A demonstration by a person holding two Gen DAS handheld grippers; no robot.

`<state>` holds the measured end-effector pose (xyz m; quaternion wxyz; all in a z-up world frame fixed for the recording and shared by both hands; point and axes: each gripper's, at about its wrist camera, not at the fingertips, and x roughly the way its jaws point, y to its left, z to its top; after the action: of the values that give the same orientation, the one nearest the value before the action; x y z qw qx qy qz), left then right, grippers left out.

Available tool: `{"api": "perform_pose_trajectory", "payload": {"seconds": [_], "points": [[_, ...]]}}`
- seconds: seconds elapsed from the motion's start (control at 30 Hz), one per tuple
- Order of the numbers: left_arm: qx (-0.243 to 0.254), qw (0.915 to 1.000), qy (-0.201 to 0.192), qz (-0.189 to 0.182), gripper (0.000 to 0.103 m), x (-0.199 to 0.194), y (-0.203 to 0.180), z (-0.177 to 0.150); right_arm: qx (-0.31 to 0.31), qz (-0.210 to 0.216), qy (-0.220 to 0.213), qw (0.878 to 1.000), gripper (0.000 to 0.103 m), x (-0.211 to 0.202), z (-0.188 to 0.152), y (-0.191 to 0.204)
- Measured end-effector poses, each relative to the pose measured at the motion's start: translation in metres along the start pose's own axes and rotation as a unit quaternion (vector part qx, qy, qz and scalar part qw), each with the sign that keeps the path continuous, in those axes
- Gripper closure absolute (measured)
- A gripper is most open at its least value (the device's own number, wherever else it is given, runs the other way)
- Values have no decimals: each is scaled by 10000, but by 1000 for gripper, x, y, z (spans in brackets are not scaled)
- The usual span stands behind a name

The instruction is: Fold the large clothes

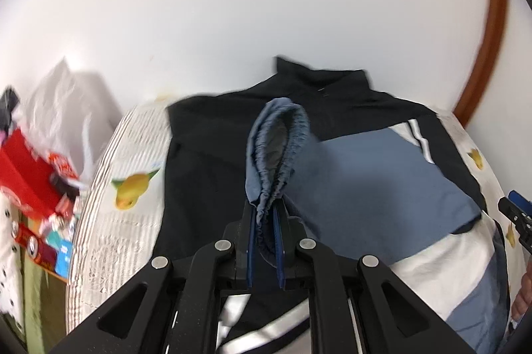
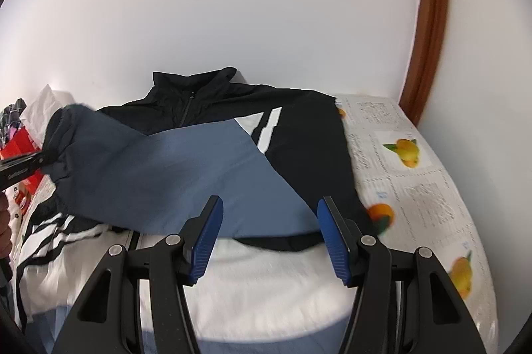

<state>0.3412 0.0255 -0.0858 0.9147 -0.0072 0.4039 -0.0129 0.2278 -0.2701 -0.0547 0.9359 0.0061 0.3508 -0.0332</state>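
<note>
A large black, blue and white jacket [image 1: 206, 161] lies spread on a table covered with a fruit-print cloth [image 1: 129, 154]; it also shows in the right wrist view [image 2: 309, 161]. My left gripper [image 1: 266, 214] is shut on the elastic cuff [image 1: 276, 148] of the blue sleeve [image 1: 382, 177], holding it up above the jacket's chest. In the right wrist view the left gripper [image 2: 43, 158] holds that cuff [image 2: 63, 134] at the far left, and the sleeve [image 2: 173, 174] stretches across the jacket. My right gripper [image 2: 269, 214] is open and empty, over the sleeve's shoulder end near the white panel [image 2: 266, 274].
A white wall stands behind the table. A brown curved wooden frame [image 2: 429, 21] rises at the right. Left of the table are a red box [image 1: 26, 174], a white plastic bag [image 1: 63, 108] and cans. The tablecloth [image 2: 415, 174] is bare at the right.
</note>
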Motion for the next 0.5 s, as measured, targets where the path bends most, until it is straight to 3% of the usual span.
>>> {"api": "perform_pose_trajectory", "payload": {"seconds": [0.13, 0.27, 0.4, 0.5], "points": [[-305, 9991, 258, 171, 89, 21, 34, -11, -2, -81, 150, 9999, 45, 32, 0, 10], [-430, 9978, 488, 117, 88, 38, 55, -23, 34, -216, 341, 9992, 44, 59, -5, 9], [-514, 9969, 589, 112, 88, 43, 63, -34, 10, -564, 838, 9949, 44, 89, -16, 7], [-491, 9970, 589, 127, 88, 37, 63, -38, 52, -568, 1090, 9924, 44, 93, -24, 4]]}}
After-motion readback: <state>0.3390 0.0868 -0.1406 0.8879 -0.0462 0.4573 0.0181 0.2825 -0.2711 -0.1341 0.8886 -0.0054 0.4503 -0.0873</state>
